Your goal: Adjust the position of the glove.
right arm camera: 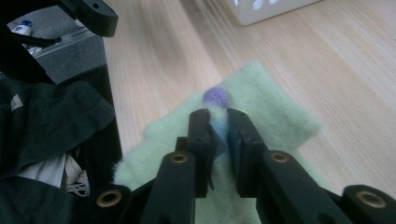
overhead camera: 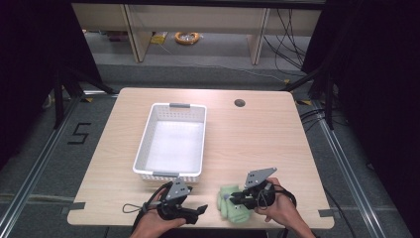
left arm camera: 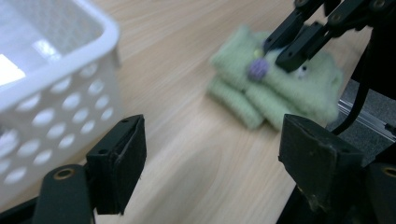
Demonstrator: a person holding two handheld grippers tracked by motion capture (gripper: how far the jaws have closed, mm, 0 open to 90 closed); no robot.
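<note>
A pale green fuzzy cloth item (overhead camera: 227, 203) with a purple ball on it lies near the table's front edge, right of centre. My right gripper (overhead camera: 234, 199) is down on it, and its jaws pinch a fold of the cloth (right arm camera: 266, 93) just behind the purple ball (right arm camera: 215, 96). In the left gripper view the same right gripper (left arm camera: 278, 51) presses on the green cloth (left arm camera: 243, 100). My left gripper (overhead camera: 200, 209) is held low at the front edge, left of the cloth, pointing toward it. Its jaws stand wide apart with nothing between them (left arm camera: 210, 149).
A white perforated basket (overhead camera: 143, 144) stands on the wooden table (overhead camera: 257, 139) just beyond my left gripper, its near wall (left arm camera: 60, 88) close by. A round cable hole (overhead camera: 239, 103) is at the table's back right. A dark garment (right arm camera: 51, 121) hangs past the front edge.
</note>
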